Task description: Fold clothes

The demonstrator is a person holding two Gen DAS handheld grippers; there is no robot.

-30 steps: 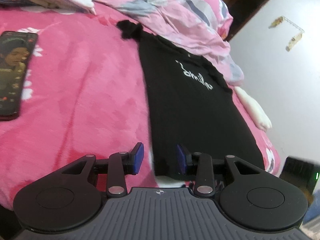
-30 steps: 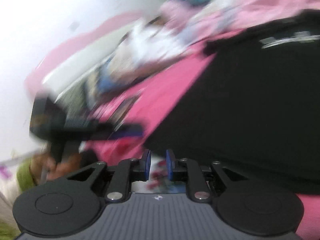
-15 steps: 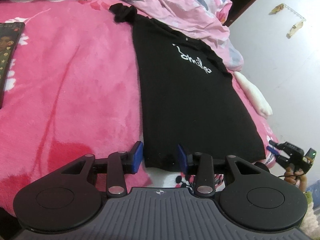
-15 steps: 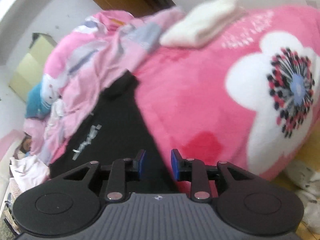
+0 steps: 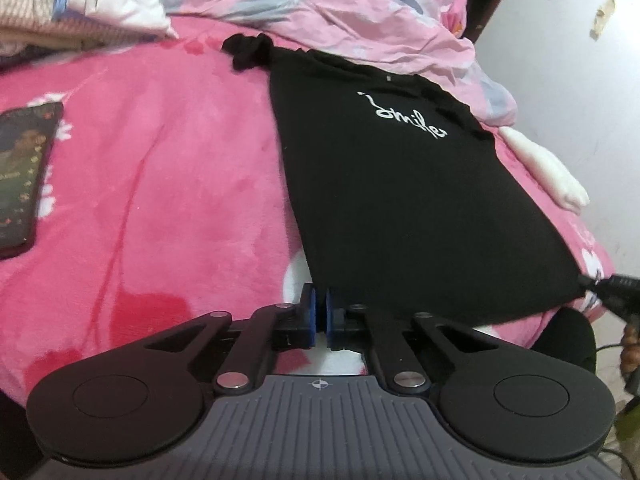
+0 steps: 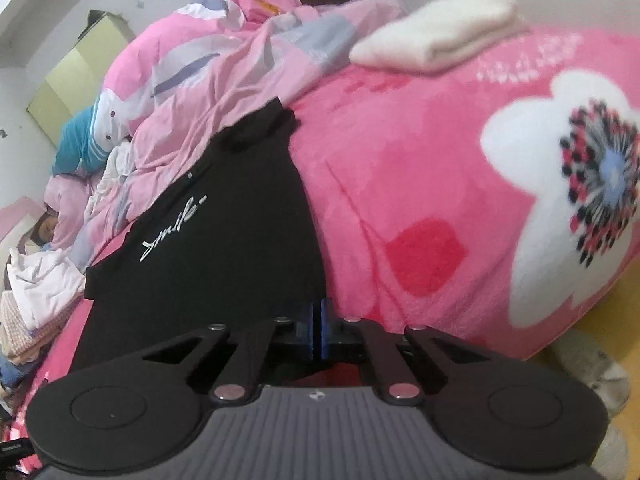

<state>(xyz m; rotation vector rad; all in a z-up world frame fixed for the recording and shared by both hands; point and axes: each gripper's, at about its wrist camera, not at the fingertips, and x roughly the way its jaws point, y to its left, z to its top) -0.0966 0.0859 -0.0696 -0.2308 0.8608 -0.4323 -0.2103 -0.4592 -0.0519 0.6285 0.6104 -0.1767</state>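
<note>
A black T-shirt [image 5: 400, 184] with white script lies flat on the pink flowered blanket [image 5: 160, 184], sleeves folded in, hem toward me. My left gripper [image 5: 320, 308] is shut on the hem's left corner. My right gripper [image 6: 319, 320] is shut on the hem's right corner of the shirt [image 6: 224, 248]. The right gripper's tips also show in the left wrist view [image 5: 596, 284] at that corner.
A phone [image 5: 24, 172] lies on the blanket at the left. A rumpled pink duvet [image 5: 340, 12] and a clothes pile [image 5: 80, 4] lie beyond the collar. A folded white towel [image 6: 436, 36] sits near the bed's right edge. The floor [image 6: 600, 320] lies past the blanket's edge.
Both grippers were open half a second ago and have closed on the shirt's bottom corners. The right gripper swung round from a blurred view to the hem's right corner.
</note>
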